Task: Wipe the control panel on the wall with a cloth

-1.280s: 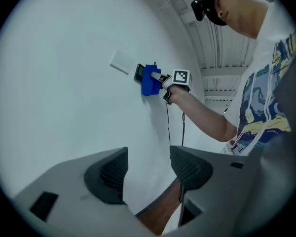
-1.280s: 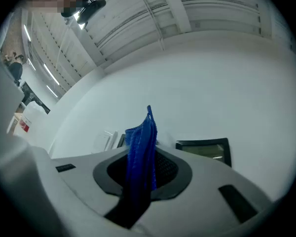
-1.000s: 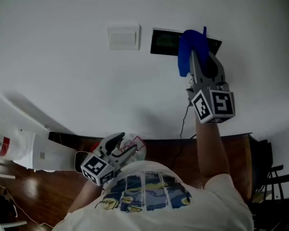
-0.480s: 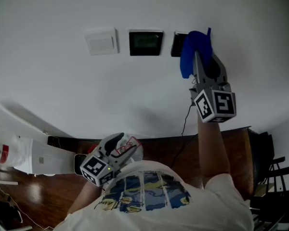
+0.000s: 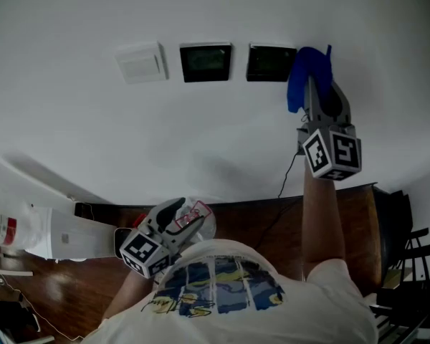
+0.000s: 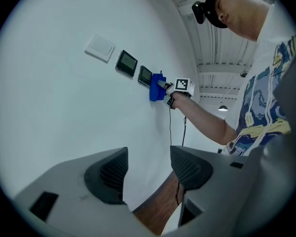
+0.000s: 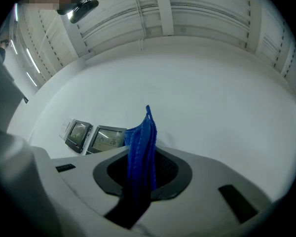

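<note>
Two dark control panels (image 5: pixel 206 61) (image 5: pixel 271 62) sit side by side on the white wall, right of a white switch plate (image 5: pixel 140 61). My right gripper (image 5: pixel 314 81) is raised to the wall and shut on a blue cloth (image 5: pixel 308 72), which hangs just past the right panel's right edge. In the right gripper view the cloth (image 7: pixel 140 149) stands pinched in my right gripper (image 7: pixel 143 171), with both panels (image 7: pixel 107 138) at its left. My left gripper (image 5: pixel 173 219) is held low by the torso. In its own view my left gripper (image 6: pixel 148 169) is open and holds nothing.
A thin black cable (image 5: pixel 287 181) hangs down the wall below the right arm. A white box (image 5: pixel 36 233) lies low at the left on the dark wood floor (image 5: pixel 72 285). Dark chairs (image 5: pixel 408 264) stand at the lower right.
My right gripper has slid the blue cloth to the right across the right panel; both panels now show uncovered. The left gripper has hardly moved.
</note>
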Available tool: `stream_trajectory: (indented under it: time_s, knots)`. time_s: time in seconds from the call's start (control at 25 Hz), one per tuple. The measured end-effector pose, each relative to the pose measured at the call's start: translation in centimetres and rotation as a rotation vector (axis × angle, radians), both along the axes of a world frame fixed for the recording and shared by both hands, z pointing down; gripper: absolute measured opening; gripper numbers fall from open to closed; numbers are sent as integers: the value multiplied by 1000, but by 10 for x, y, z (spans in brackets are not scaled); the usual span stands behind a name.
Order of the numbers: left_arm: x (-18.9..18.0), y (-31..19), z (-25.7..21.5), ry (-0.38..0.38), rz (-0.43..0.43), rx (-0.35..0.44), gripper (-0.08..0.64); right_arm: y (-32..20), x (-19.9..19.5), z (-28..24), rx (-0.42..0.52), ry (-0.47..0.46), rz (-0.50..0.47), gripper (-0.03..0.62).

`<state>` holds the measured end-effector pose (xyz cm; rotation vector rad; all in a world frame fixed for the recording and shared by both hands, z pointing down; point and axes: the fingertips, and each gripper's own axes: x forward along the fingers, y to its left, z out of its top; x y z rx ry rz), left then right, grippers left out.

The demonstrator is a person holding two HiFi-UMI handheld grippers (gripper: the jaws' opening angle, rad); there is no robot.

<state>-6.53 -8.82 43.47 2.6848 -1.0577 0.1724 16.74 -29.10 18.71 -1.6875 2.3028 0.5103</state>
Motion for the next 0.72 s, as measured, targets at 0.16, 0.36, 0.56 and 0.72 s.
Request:
stream_trajectory:
  time_s: [0.16, 0.36, 0.56, 0.72]
  knots:
    - [-3, -2, 1, -18, 0, 14, 242, -1, 5, 1, 0, -14, 2, 95]
    - [-16, 1, -3, 7, -41, -6, 242, 31, -18, -7, 40, -13, -45, 95]
    - [-21, -1, -1, -11, -29, 6, 242, 58, -82, -13, 82, 20, -186, 95]
    - [-27, 4, -3, -6, -42, 27, 242, 62, -147, -14, 86, 58, -312, 95]
